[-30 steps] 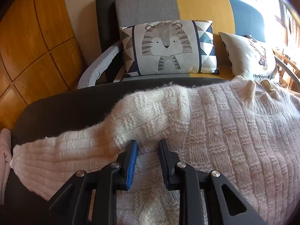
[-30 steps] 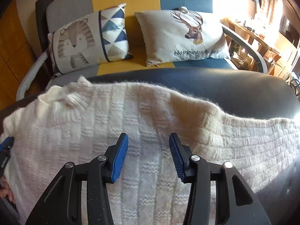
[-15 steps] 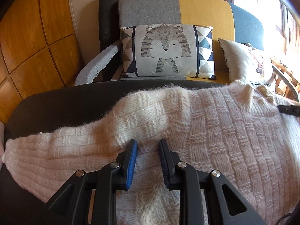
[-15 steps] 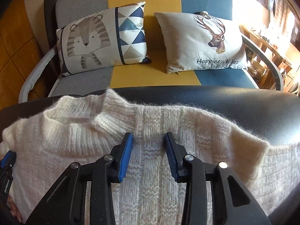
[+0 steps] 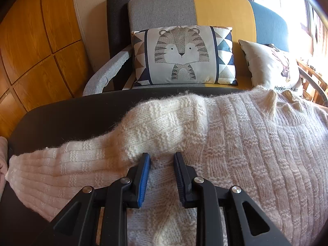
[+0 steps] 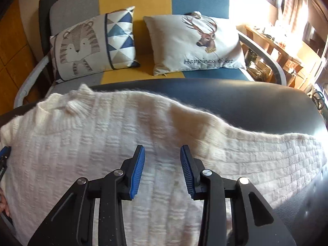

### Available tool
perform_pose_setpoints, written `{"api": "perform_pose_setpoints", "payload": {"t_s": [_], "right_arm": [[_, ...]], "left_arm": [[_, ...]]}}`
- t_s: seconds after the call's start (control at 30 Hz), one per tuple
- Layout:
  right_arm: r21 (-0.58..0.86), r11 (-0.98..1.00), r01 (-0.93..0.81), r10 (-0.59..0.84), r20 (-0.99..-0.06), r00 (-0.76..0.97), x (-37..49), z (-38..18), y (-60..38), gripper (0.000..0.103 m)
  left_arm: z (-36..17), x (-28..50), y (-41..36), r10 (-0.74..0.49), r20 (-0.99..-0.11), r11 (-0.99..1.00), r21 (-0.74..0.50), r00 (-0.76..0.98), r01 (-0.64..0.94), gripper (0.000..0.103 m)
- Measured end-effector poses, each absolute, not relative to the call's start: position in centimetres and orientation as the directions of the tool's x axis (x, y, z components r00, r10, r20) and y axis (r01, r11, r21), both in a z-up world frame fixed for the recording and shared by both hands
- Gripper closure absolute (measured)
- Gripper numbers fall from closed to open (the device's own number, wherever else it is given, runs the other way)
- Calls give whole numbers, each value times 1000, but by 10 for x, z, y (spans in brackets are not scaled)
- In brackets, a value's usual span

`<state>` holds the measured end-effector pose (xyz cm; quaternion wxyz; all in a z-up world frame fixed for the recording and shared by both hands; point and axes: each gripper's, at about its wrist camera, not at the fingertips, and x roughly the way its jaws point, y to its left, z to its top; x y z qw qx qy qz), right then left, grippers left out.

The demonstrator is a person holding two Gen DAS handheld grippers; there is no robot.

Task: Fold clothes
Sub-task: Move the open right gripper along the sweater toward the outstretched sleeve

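Observation:
A cream knitted sweater (image 5: 246,143) lies spread flat on a black table (image 5: 71,119), collar toward the sofa. Its left sleeve (image 5: 61,164) stretches out to the left. My left gripper (image 5: 162,160) is open and empty, low over the sweater at the left armpit. In the right wrist view the sweater (image 6: 92,143) fills the foreground and its right sleeve (image 6: 266,157) runs right. My right gripper (image 6: 162,153) is open and empty, over the body near the right shoulder. The left gripper's blue tip (image 6: 4,151) shows at the left edge.
A grey, yellow and blue sofa (image 5: 221,10) stands behind the table, with a tiger cushion (image 5: 182,55) and a deer cushion (image 6: 196,41). A pink cloth (image 5: 3,160) lies at the table's left edge. Wooden panels (image 5: 30,41) are to the left.
My right gripper has swung from the collar toward the right shoulder and its jaws have opened wider. My left gripper has hardly moved and stays open.

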<state>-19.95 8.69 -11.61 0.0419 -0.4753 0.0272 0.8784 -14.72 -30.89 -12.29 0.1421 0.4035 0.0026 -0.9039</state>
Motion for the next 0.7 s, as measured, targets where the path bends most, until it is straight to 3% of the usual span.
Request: {"api": "perform_pose_setpoints", "payload": {"t_s": [0.1,0.37,0.53,0.7], "right_arm": [[74,-987,-142,17,-835,-550,-202,-124,110,65],[79,-991,-104,-4,-811,-585,-189,-113,102,63],[43,-997,-60,1,-803,-596,-157,-96,89,63],[24,-998,-60,14,-824,-567,-141,-104,94,63]], "left_arm": [[-123,-147,-309,-254,-731,-960,109,-634,259,78],[-122,-149,-302,-291,-726,-953,161,-623,257,78],[-112,-152,-273,-345,-727,-937,303,-594,174,79],[-103,-120,-234,-235,-709,-966,246,-665,79,79]]}}
